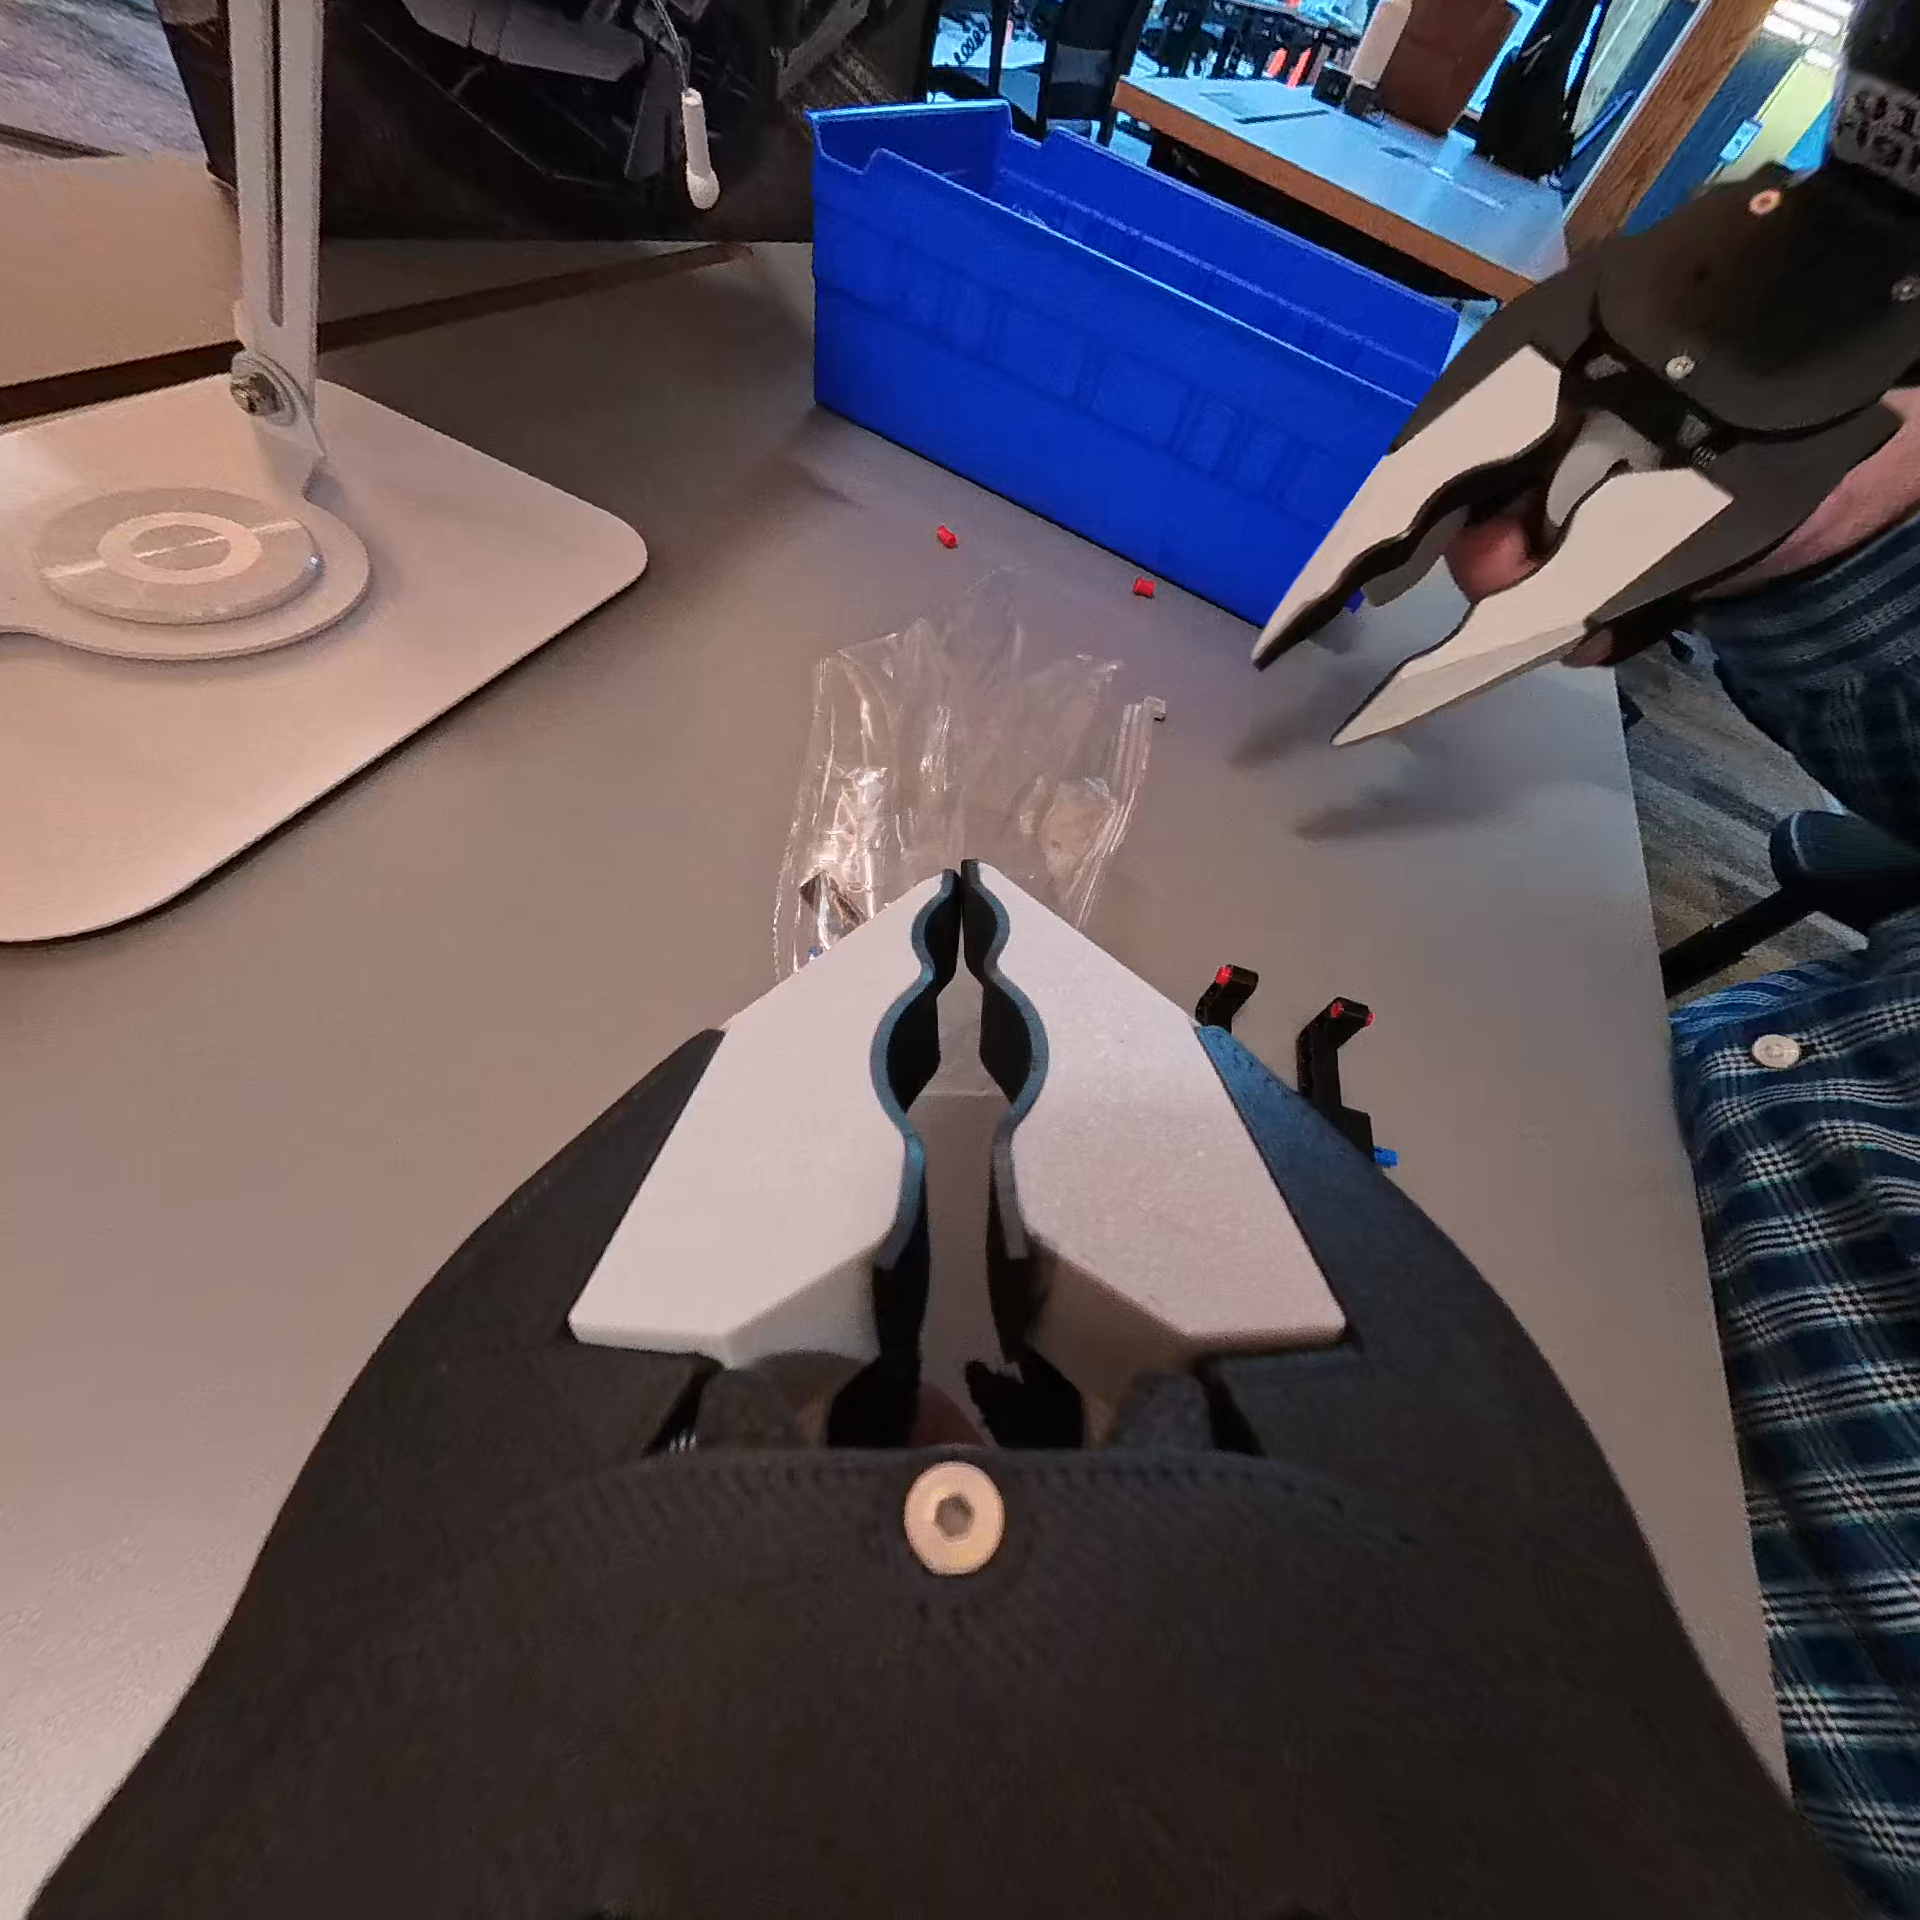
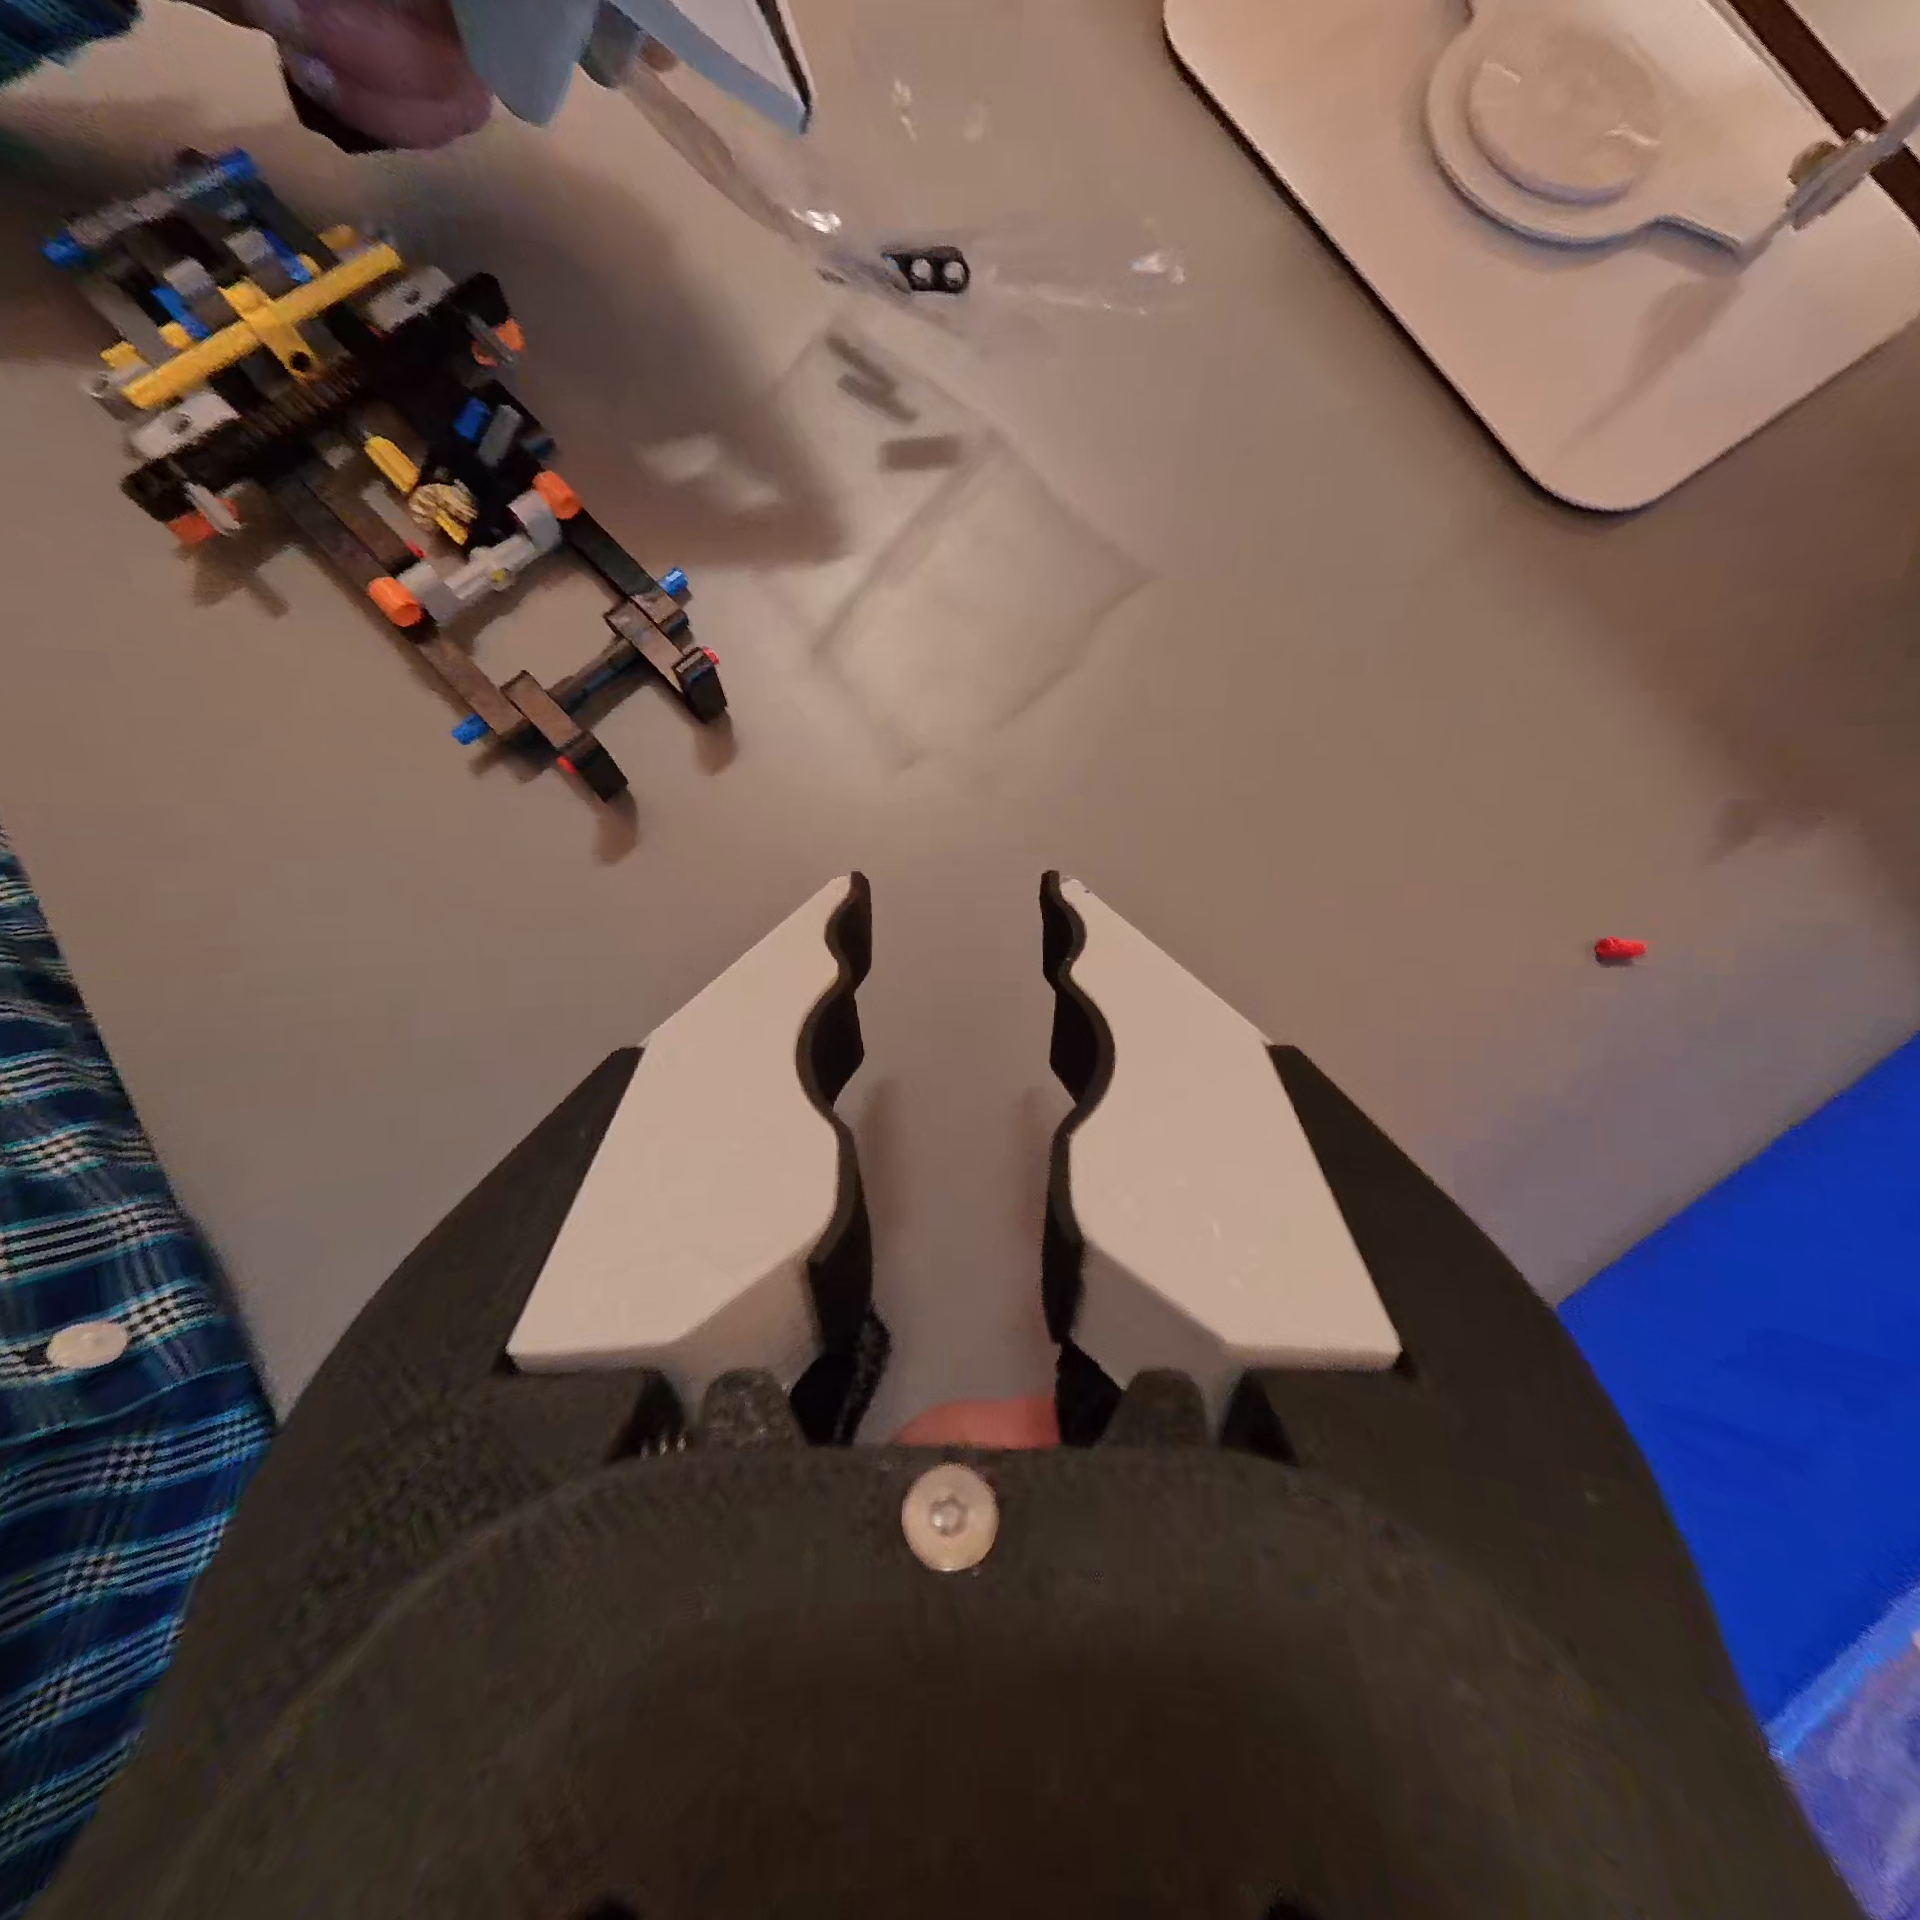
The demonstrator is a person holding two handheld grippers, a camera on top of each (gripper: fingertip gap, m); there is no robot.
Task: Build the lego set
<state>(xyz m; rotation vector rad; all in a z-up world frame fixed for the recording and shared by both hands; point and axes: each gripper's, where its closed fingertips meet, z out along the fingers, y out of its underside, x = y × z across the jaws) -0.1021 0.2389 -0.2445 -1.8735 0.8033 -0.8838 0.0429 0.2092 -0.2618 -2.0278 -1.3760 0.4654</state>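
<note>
My left gripper [image 1: 961,883] was pinched closed on the near edge of the clear plastic bag [image 1: 966,748], I judged to hold it steady so the pieces inside could be reached. My right gripper [image 2: 954,894] hung with its jaws apart and empty above the grey table [image 2: 1299,727], free to pick. The half-built lego model [image 2: 353,447] lay on the near side by my plaid sleeve [image 2: 94,1247], out of the way. A loose red peg [image 2: 1619,947] sat near the blue bin [image 1: 1091,343] at the far edge.

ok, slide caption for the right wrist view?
Open right gripper hovers over grey table, half-built lego chassis to its left.
</note>
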